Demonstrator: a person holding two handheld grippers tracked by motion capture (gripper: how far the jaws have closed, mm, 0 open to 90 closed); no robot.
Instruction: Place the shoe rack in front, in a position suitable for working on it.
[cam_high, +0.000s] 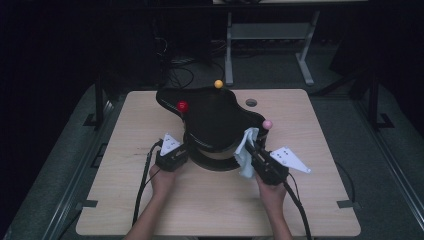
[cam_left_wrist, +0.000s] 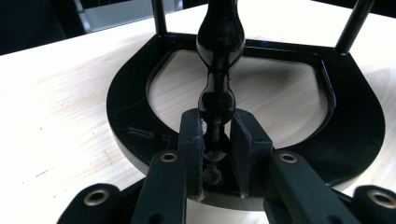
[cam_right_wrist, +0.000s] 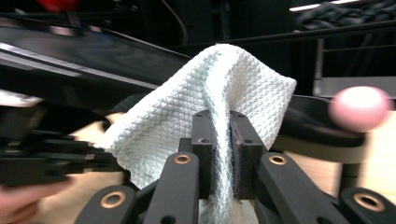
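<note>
Clamping a white cloth (cam_right_wrist: 205, 112), right tongs (cam_right_wrist: 223, 140); left tongs (cam_left_wrist: 215, 154) grip the black stand's post (cam_left_wrist: 217, 102).

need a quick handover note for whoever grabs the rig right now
Left gripper: shut on a turned post of the black stand, steadying it on the table.
Right gripper: shut on the white cloth, held against the stand's right edge, close to the pink ball.
Red ball sits at the stand's left, yellow ball at the back.
Done: stand braced, cloth gripped and brought to the stand.
Left: probably wiping the stand's top and rim; how much is already wiped cannot be told.
</note>
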